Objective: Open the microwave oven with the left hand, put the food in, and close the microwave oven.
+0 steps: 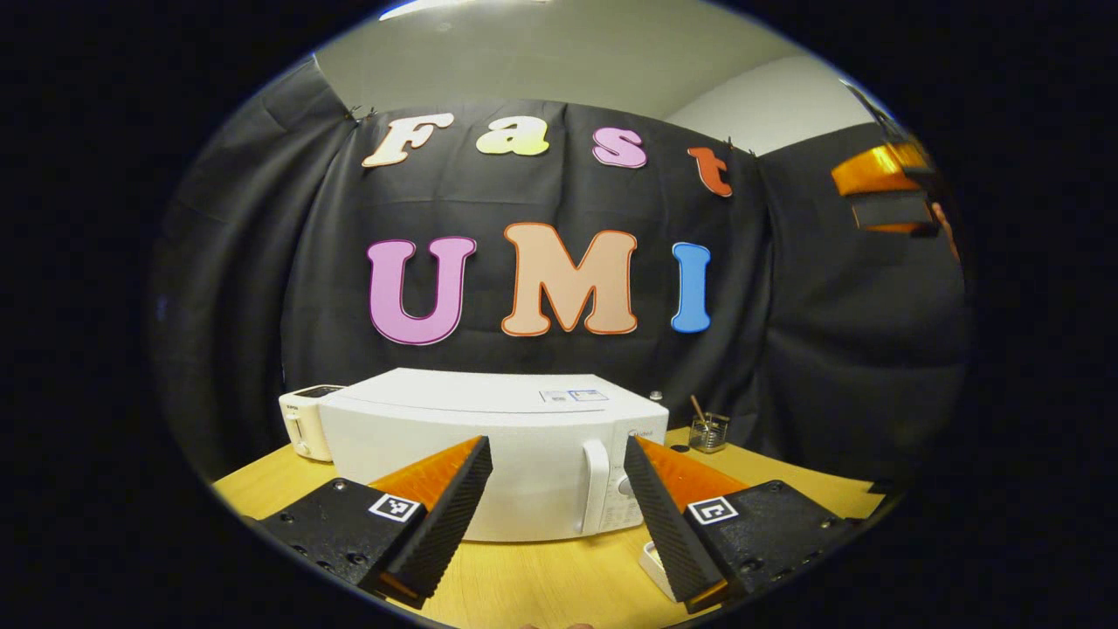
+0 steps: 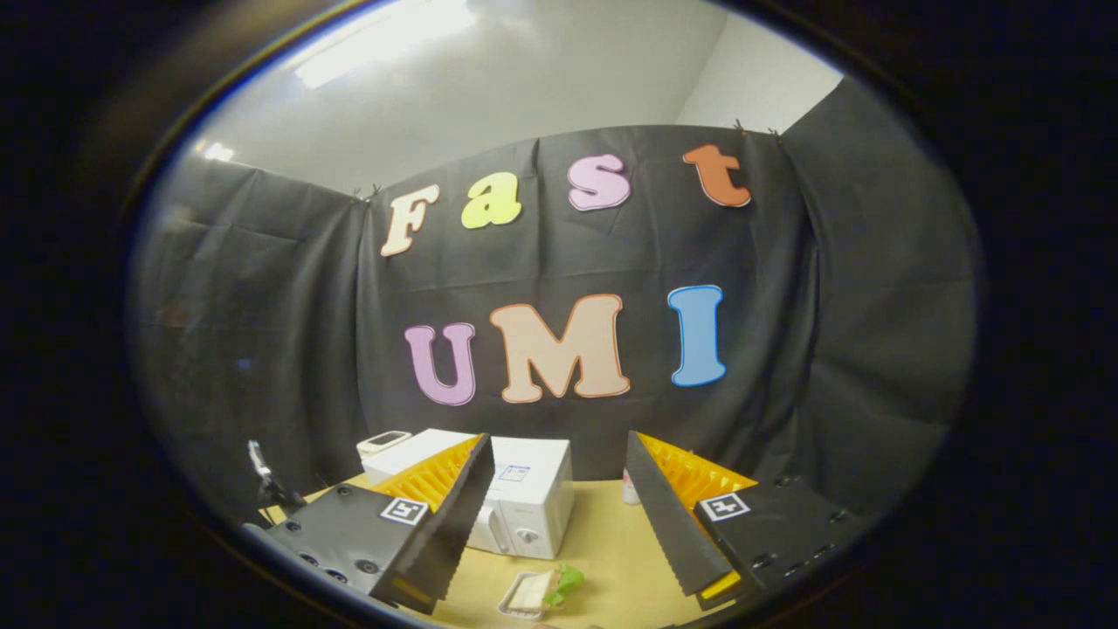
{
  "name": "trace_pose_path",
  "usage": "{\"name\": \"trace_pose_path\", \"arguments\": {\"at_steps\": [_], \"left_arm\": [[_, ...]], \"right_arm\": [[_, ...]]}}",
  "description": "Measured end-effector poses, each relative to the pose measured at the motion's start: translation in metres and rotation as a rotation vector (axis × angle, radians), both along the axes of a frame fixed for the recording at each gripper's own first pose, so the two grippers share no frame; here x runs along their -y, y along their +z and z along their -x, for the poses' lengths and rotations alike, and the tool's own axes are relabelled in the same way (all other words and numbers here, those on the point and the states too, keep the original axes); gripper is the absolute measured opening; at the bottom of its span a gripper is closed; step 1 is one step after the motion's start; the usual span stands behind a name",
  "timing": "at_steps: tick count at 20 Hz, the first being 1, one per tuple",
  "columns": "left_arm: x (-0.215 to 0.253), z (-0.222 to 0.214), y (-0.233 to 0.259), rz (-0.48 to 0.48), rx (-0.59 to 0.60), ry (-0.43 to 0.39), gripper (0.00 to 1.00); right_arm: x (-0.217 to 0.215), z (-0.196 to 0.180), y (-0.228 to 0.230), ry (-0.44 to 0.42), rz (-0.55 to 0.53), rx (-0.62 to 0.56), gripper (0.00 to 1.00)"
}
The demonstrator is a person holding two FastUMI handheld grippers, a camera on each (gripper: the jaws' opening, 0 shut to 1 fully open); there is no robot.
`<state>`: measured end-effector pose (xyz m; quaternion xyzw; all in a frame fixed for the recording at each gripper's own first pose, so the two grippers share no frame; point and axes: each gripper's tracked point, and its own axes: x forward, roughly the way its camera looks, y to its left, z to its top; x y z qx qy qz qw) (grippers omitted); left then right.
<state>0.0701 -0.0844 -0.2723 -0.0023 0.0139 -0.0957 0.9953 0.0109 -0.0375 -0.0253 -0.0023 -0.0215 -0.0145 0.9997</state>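
two grippers hang wide open and empty: left gripper [image 1: 557,467] faces the closed microwave [image 1: 489,454], its door handle [image 1: 595,485] between the fingers but farther off. right gripper [image 2: 555,489] hovers above the food [image 2: 543,591] on the near table [image 2: 603,542]. risk: fingers missing the slim handle and shoving the oven.

The microwave oven [image 1: 489,454] stands closed on the table [image 1: 541,585], its door handle [image 1: 595,485] facing the left hand-held gripper [image 1: 557,454] across open air, with bare tabletop between them. A toaster [image 1: 303,421] sits tight against the oven's left side and a small glass jar [image 1: 709,432] stands far right, near the cloth wall that closes off the back. In the right gripper view, a tray of food [image 2: 537,592] lies on the near table, in front of the oven, with open tabletop to its right.
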Motion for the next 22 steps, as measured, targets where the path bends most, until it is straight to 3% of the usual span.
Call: {"name": "trace_pose_path", "arguments": {"at_steps": [6,12,13,20,21,22], "left_arm": [[0.034,-0.031,-0.081,-0.024,-0.115,-0.013,0.96],[0.041,-0.063,-0.118,-0.003,-0.175,0.031,0.94],[0.043,-0.066,-0.121,0.001,-0.184,0.033,0.93],[0.046,-0.085,-0.133,-0.016,-0.184,0.067,0.73],[0.048,-0.086,-0.133,-0.026,-0.187,0.064,0.72],[0.051,-0.088,-0.136,-0.035,-0.192,0.059,0.65]], "right_arm": [[0.004,-0.005,-0.014,-0.004,0.012,-0.029,0.92],[0.014,-0.005,-0.023,-0.031,0.031,-0.034,0.92],[0.014,-0.004,-0.024,-0.031,0.035,-0.034,0.96],[0.011,0.001,-0.033,-0.038,0.103,-0.055,0.92],[0.011,0.002,-0.035,-0.039,0.112,-0.054,1.0],[0.011,0.003,-0.034,-0.041,0.117,-0.049,0.92]]}}
